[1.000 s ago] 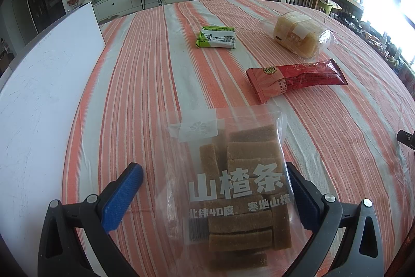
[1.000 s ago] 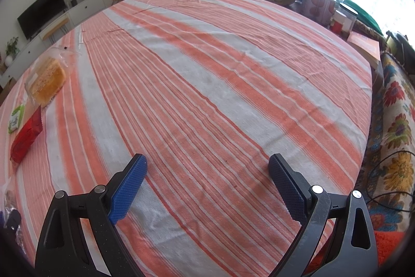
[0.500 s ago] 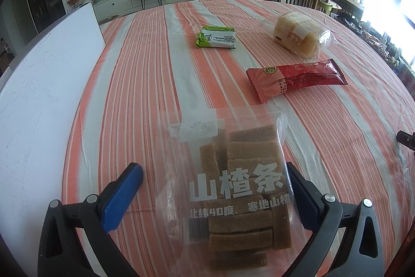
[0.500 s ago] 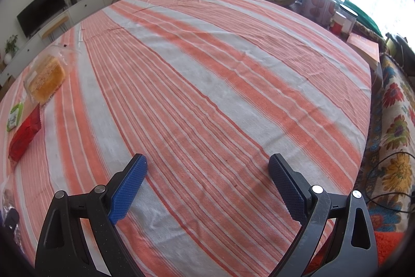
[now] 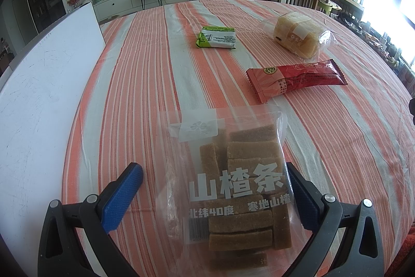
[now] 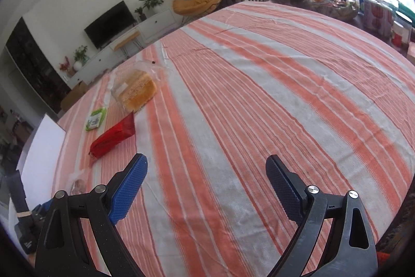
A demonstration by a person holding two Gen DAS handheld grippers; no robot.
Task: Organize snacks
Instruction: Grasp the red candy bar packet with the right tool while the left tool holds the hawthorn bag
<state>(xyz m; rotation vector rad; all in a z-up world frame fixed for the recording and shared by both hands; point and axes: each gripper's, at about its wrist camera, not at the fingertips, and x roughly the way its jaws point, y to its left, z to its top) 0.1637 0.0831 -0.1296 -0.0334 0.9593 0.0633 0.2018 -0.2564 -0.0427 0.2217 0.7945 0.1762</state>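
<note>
A clear bag of brown hawthorn strips [image 5: 233, 173] lies flat on the striped tablecloth between the fingers of my open left gripper [image 5: 215, 181]; the pads are not pressing on it. Farther off lie a red packet [image 5: 295, 78], a green packet [image 5: 218, 36] and a bagged loaf of bread [image 5: 298, 34]. My right gripper [image 6: 207, 173] is open over bare cloth with nothing between its fingers. From that side the red packet [image 6: 112, 138], green packet [image 6: 96, 118], bread [image 6: 137, 90] and a corner of the clear bag [image 6: 77, 183] lie to the left.
A white board [image 5: 39, 85] covers the left part of the table [image 5: 145, 85]. A dark bit of the other gripper shows at the right edge of the left wrist view. Chairs, a TV unit and a cluttered side table stand beyond the table.
The right gripper has swung left and tilted up, so the snacks now sit nearer the middle of its view. The left gripper and the clear bag have not moved.
</note>
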